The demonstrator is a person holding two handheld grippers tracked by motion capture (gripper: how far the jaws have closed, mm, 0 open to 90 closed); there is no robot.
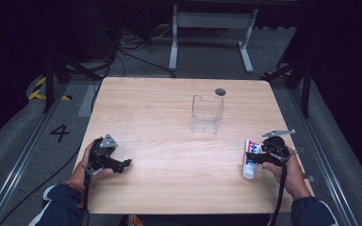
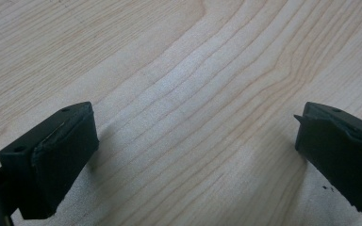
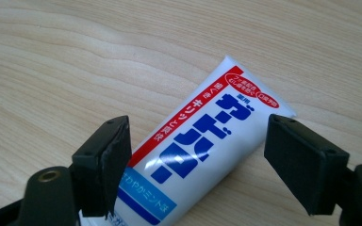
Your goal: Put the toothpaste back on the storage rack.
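The work looks to be at its very start. The toothpaste tube (image 3: 193, 155) lies flat on the wooden desk (image 1: 169, 117) near its right front edge, cap end toward the person, and the right claw (image 3: 195, 160) sits low over it with its jaws spread to either side of the tube's body. In the right gripper view one jaw stands at or very near the tube's edge while the other stands clear, so nothing is pinched yet; whether that near jaw actually touches the tube is hard to tell from this angle. In the high view the right claw (image 1: 257, 157) overlaps the tube (image 1: 250, 160).

The clear plastic bin (image 1: 207, 114) stands upright and empty well apart from the tube, toward the far middle of the desk. It is the likely place for the tube, so closing on the tube, lifting, carrying and dropping it in all seem left to do.

The left claw (image 1: 125, 164) rests at the desk's left front, jaws spread wide over bare wood in the left gripper view (image 2: 193, 155), holding nothing.

The tube is white with a red band along one side and large blue Japanese characters, plus a light blue panel with white characters near the cap end. The big blue characters seem to read ガードハロー, though part is hidden. A black "4" (image 1: 59, 132) is marked on the floor left of the desk.
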